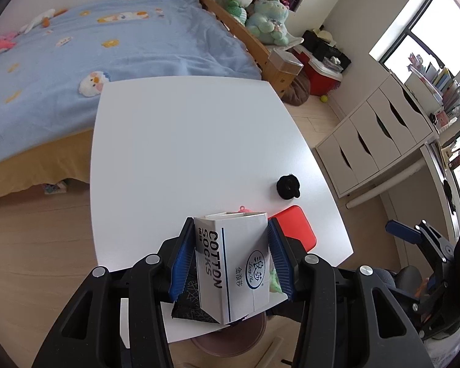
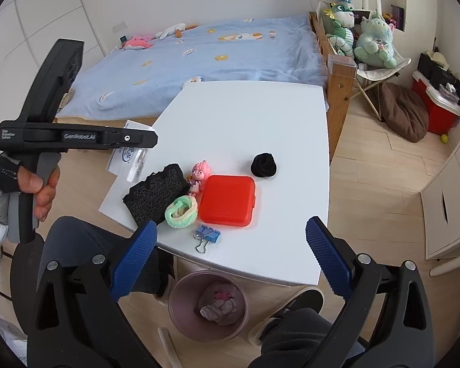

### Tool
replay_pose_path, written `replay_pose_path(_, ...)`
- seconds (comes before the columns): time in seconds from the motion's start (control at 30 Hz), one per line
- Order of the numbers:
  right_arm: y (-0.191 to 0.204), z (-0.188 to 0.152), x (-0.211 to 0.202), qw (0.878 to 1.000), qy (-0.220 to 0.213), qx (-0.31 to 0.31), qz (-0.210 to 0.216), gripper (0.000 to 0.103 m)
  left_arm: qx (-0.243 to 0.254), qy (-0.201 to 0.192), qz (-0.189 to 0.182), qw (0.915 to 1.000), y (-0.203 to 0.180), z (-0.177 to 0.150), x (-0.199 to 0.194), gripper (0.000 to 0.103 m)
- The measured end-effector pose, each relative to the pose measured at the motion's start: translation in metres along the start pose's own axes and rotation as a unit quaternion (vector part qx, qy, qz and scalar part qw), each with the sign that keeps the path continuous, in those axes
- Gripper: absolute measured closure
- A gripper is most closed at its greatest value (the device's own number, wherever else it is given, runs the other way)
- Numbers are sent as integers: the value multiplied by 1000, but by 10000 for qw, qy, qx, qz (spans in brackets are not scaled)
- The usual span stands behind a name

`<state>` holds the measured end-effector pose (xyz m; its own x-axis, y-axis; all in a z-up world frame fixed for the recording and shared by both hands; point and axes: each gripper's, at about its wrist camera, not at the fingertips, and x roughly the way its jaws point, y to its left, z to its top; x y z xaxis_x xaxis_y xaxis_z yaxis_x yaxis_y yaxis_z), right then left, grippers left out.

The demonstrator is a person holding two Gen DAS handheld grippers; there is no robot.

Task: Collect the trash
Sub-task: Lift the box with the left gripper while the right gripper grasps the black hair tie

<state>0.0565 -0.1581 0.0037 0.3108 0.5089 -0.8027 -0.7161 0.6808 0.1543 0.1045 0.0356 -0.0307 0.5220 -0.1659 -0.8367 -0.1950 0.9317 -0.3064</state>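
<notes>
The left gripper [image 1: 231, 254] clamps a white cardboard sock box printed "COTTON SOCKS" [image 1: 233, 263], its blue pads pressed on the two side faces. The box's long axis runs straight out along the fingers, open end pointing to 12 o'clock, and it hangs above the near-left edge of the white square table [image 1: 193, 141]. The round pinkish plastic waste bin [image 2: 208, 302] stands on the floor under the table's near edge, at 6 o'clock from the box in the left wrist view, already holding a crumpled wad. So the drop, as I judge it, needs the box drawn back and down toward the bin; the left gripper is the nearer one.

The right gripper [image 2: 230, 234] is spread wide and holds nothing, hovering over the near edge with the bin just below it. On the table lie a red plastic case [image 2: 227, 196], a black fuzzy scrunchie [image 2: 263, 165] and a blue binder clip [image 2: 207, 236].
</notes>
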Motion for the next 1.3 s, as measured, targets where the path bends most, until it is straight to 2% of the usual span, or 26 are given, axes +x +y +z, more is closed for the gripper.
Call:
replay_pose_path(0.33,-12,48,48,9982,516,-160,-258,7,84,-280,90,9995,8,-4,-18,56)
replay_pose_path(0.73,-25,85,121,9871,1512,-58,-518,7,-3,-384,71,9992,18,-11,-25,56)
replay_pose_path(0.8,-24,87,131,9847,1647,-55,-562,21,-22,-399,67,9992,19,-12,-26,56)
replay_pose_path(0.87,-23,86,140,9823,1789,-62,-553,26,-41,-408,69,9991,21,-13,-27,56)
replay_pose_path(0.97,-24,85,148,9805,1880,-52,-567,40,-72,-419,63,9991,24,-14,-27,56)
replay_pose_path(1.03,-24,84,151,9796,1925,-52,-578,45,-85,-416,60,9991,26,-15,-26,56)
replay_pose_path(1.1,-25,83,154,9789,1949,-46,-606,55,-90,-420,44,9991,26,-15,-25,56)
replay_pose_path(1.3,-26,79,154,9800,1893,-32,-611,62,-73,-436,12,9990,27,-18,-23,56)
